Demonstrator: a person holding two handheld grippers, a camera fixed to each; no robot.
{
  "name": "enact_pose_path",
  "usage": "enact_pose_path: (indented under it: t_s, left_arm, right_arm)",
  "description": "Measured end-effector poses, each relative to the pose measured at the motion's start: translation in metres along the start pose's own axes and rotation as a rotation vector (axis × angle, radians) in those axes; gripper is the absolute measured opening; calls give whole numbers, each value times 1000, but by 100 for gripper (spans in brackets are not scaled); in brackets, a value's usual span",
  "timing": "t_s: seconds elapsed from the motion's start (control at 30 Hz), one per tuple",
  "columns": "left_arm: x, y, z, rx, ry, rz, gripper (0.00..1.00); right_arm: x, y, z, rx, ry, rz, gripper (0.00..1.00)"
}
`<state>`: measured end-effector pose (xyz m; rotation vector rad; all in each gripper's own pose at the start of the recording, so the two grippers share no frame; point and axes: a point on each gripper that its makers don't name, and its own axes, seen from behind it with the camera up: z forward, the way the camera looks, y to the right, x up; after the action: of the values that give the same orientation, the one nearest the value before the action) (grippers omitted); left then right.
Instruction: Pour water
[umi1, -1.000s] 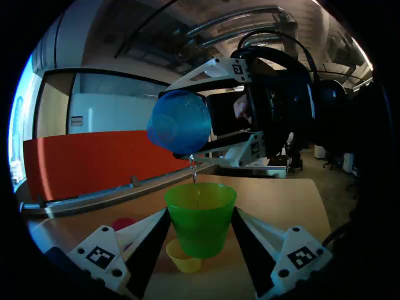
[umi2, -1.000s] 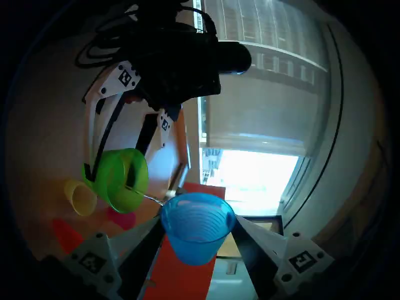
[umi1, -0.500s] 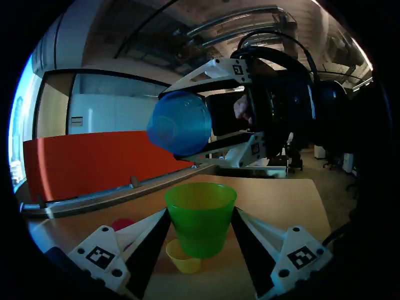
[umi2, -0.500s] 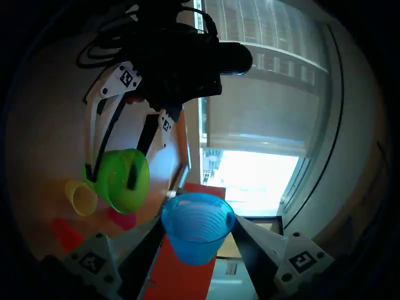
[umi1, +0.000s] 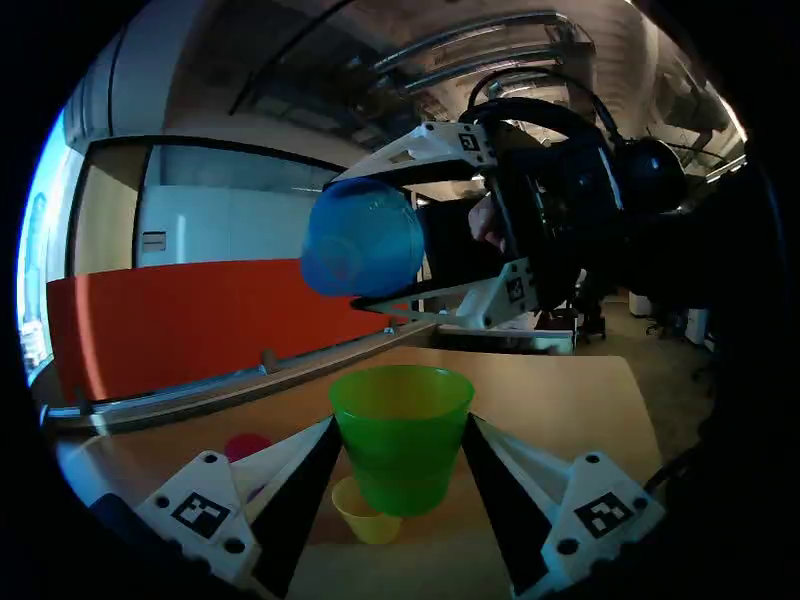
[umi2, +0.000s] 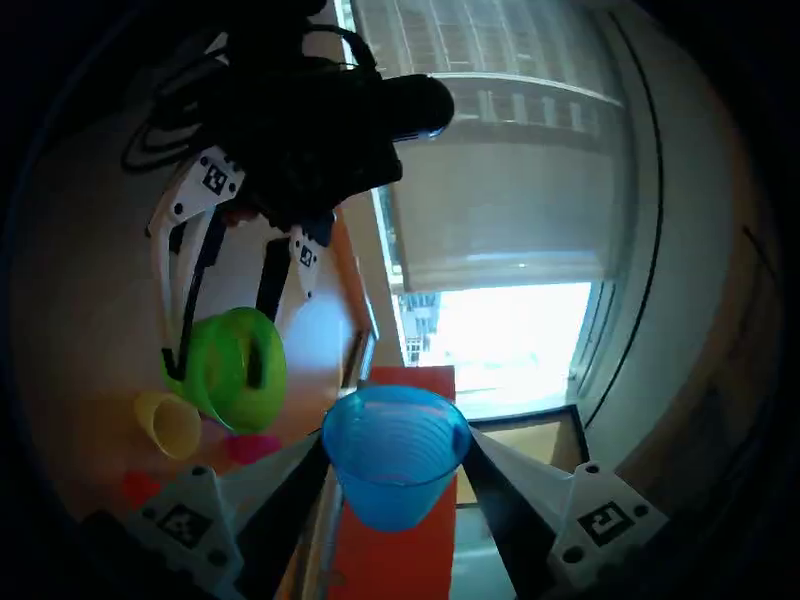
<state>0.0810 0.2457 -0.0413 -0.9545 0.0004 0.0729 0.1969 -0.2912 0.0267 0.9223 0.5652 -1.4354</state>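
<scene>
Water stream gone since a second ago. Right tongs (umi2: 395, 455) grip the tipped blue cup (umi1: 362, 238), at 11 o'clock above the green cup (umi1: 402, 440) gripped by left tongs (umi1: 400, 425). Pour probably finished.

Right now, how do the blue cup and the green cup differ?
The blue cup is tipped sideways; the green cup stands upright. The blue cup hangs higher than the green cup. Both are plastic cups, the blue in the right gripper, the green in the left gripper.
</scene>
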Motion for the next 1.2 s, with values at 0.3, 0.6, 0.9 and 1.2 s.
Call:
enact_pose_path:
  t_s: [0.3, 0.6, 0.9, 1.2]
  left_arm:
    - [1, -2, -2, 6, -4, 6, 83]
    - [3, -5, -4, 16, -4, 6, 83]
    - [6, -5, -6, 23, -5, 10, 83]
    - [10, -5, -7, 25, -5, 14, 83]
  right_arm:
    - [-8, -1, -6, -25, 7, 158, 91]
    - [-18, -3, -10, -69, -4, 389, 91]
    - [-26, -12, -13, -89, -21, 567, 91]
    - [-34, -19, -18, -113, -30, 824, 91]
